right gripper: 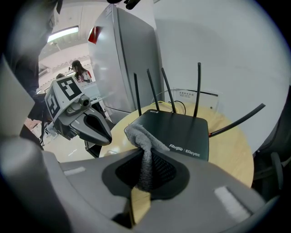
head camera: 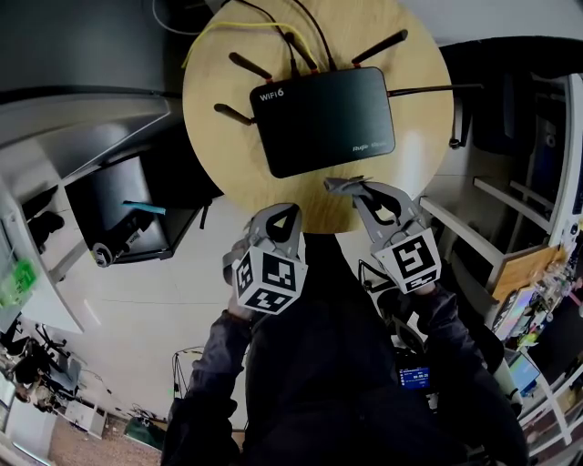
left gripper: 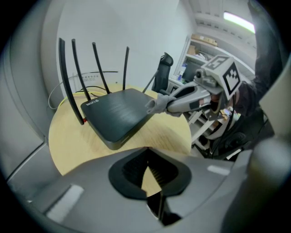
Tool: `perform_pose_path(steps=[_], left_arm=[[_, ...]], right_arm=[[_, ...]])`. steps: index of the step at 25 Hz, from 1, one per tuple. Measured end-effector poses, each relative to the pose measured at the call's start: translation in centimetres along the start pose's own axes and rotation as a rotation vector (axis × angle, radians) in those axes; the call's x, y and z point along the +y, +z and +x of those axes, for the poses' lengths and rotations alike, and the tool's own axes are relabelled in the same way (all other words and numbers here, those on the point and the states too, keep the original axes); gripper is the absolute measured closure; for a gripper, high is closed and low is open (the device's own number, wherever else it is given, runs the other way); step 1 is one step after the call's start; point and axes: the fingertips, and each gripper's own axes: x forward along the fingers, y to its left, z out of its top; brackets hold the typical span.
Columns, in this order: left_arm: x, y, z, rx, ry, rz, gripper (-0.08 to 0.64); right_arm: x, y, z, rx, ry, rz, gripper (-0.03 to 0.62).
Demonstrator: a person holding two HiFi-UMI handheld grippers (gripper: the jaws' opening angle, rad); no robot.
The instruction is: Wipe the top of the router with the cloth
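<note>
A black router (head camera: 323,118) with several thin antennas lies flat on a round wooden table (head camera: 219,109). My right gripper (head camera: 357,188) is shut on a grey cloth (head camera: 344,186), just off the router's near edge. In the right gripper view the cloth (right gripper: 145,141) bulges out between the jaws, in front of the router (right gripper: 179,129). My left gripper (head camera: 285,211) hovers at the table's near edge, left of the right one, jaws shut with nothing in them. The left gripper view shows the router (left gripper: 119,113) ahead and the cloth (left gripper: 152,105) at its corner.
A yellow cable (head camera: 228,25) and black leads run off the back of the table. A dark open box (head camera: 118,209) stands on the floor at the left, and shelves (head camera: 533,273) stand at the right. A tall grey cabinet (right gripper: 127,59) stands behind the table.
</note>
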Motion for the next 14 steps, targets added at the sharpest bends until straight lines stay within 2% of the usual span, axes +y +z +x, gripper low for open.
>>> perform_pose_path(steps=[14], left_arm=[[0.49,0.49,0.45,0.006,0.001,-0.01,0.56]], right_arm=[[-0.3,0.82,0.67,-0.001,0.025,-0.029,0.56]])
